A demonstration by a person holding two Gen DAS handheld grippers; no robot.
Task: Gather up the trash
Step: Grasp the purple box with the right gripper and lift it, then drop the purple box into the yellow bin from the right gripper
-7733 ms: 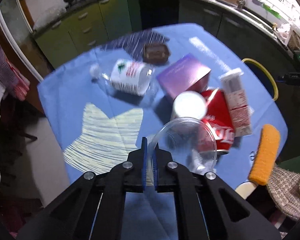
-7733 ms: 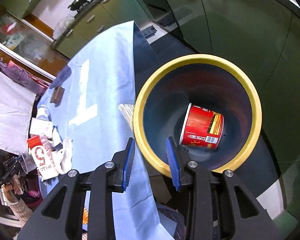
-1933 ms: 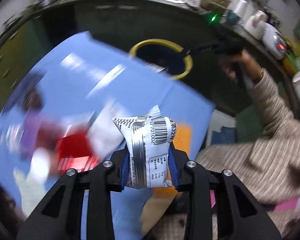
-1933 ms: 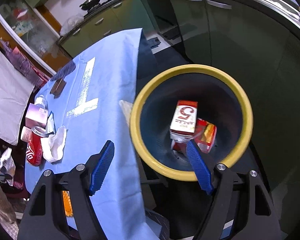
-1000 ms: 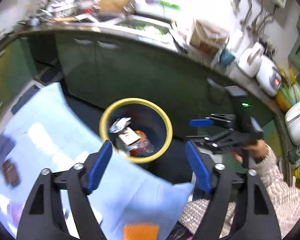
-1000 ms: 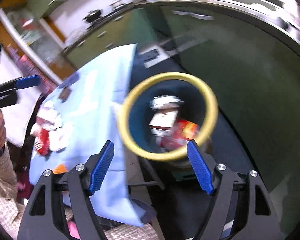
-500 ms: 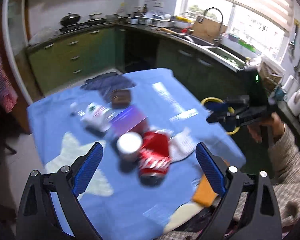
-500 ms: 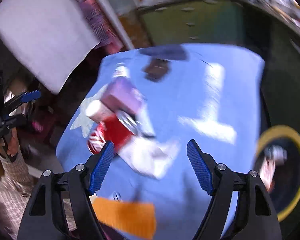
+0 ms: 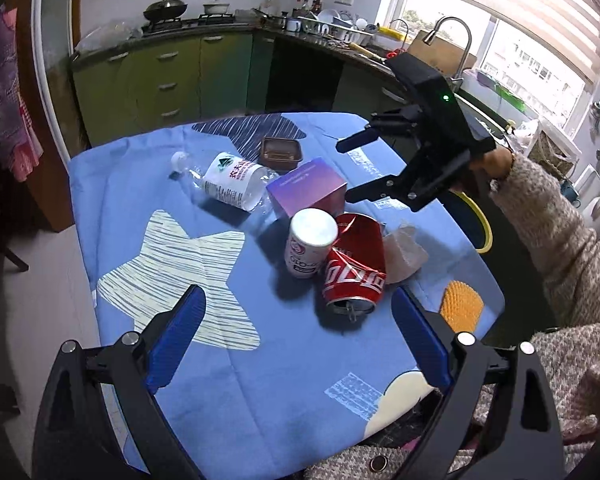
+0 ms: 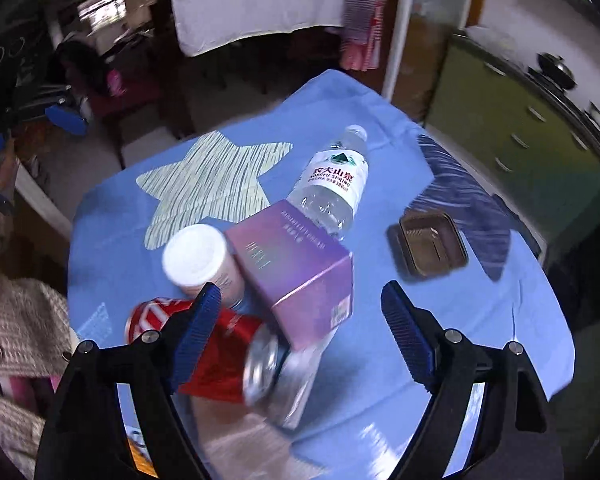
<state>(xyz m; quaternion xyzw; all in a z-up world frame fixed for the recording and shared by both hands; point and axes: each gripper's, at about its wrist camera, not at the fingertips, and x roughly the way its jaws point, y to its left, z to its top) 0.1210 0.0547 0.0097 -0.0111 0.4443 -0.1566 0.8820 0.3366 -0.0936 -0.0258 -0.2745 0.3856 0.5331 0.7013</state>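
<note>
On the blue tablecloth (image 9: 260,380) lie a crushed red cola can (image 9: 354,268), a white lidded cup (image 9: 310,242), a purple box (image 9: 306,192), a clear water bottle (image 9: 230,180) and a crumpled tissue (image 9: 404,246). My left gripper (image 9: 296,336) hovers wide open over the near cloth, nothing between its fingers. My right gripper (image 9: 343,173) hangs above the purple box. In the right wrist view the right gripper (image 10: 300,332) is opening its jaws, with the purple box (image 10: 296,268) and red can (image 10: 220,356) below them, untouched.
A small brown tray (image 9: 280,150) sits at the far side of the cloth, an orange sponge (image 9: 460,306) near the right edge. The yellow-rimmed bin (image 9: 482,224) stands beyond the table's right side. Green kitchen cabinets (image 9: 160,80) line the back. A person's knitted sleeve (image 9: 560,248) reaches in.
The left gripper let the silver wrapper drop into the bin and now stands empty. Both grippers swung away from the bin and back over the table's trash.
</note>
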